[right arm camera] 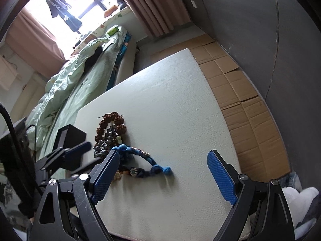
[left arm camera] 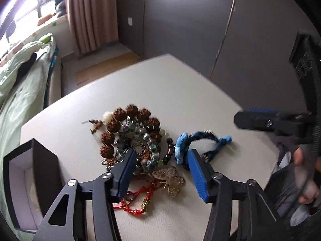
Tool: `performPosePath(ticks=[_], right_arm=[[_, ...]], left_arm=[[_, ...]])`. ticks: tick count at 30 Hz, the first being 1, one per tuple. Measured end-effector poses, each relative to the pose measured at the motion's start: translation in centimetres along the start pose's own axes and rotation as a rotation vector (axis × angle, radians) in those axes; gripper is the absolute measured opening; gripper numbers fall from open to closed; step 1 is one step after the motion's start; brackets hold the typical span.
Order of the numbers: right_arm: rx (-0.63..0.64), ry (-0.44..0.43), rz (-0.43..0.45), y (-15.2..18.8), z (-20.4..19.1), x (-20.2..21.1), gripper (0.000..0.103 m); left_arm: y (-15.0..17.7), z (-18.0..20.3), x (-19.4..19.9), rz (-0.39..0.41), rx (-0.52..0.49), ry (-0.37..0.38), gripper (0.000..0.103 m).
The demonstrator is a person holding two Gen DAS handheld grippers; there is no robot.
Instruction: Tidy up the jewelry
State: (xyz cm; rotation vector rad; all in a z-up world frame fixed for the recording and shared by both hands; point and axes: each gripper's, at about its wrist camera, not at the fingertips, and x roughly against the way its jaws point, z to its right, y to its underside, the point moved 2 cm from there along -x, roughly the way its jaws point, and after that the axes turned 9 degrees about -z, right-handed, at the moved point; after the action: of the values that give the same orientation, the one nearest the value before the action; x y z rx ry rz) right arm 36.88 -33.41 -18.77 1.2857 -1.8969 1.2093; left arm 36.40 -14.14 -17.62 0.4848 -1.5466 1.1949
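Both tools are hanging over the tabletop (right arm camera: pixel 170 104): left tool (left arm camera: pixel 160 172) half open above the beads (left arm camera: pixel 130 138), right tool (right arm camera: pixel 162 174) wide; no writing showing.

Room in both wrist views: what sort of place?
Most likely a bedroom: an unmade bed with pale green bedding, pink pleated curtains at a bright window, and a white padded table with jewelry beside the bed.
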Motion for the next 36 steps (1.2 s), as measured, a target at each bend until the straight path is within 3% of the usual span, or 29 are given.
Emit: performPosePath(ticks=[1, 6, 19, 26, 36], right_arm=[[0.002, -0.001, 0.0, 0.0, -0.1, 0.0, 0.09], [0.007, -0.005, -0.008, -0.2, -0.1, -0.2, 0.09], [0.001, -0.033, -0.021, -0.4, 0.4, -0.6, 0.09], [0.032, -0.097, -0.037, -0.8, -0.7, -1.4, 0.09], [0.176, 0.005, -0.122, -0.9, -4.4, -5.2, 0.09]], left_arm=[[0.1, 0.0, -0.2, -0.007, -0.003, -0.013, 0.048], [0.4, -1.0, 0.0, -0.007, 0.017, -0.077, 0.011], [-1.8, -2.8, 4.8, 0.109, 0.103, -0.038, 0.009], [-2.1, -3.4, 7.0, 0.16, 0.129, -0.033, 0.009], [-1.0, -4.5, 8.9, 0.189, 0.154, -0.032, 0.009]])
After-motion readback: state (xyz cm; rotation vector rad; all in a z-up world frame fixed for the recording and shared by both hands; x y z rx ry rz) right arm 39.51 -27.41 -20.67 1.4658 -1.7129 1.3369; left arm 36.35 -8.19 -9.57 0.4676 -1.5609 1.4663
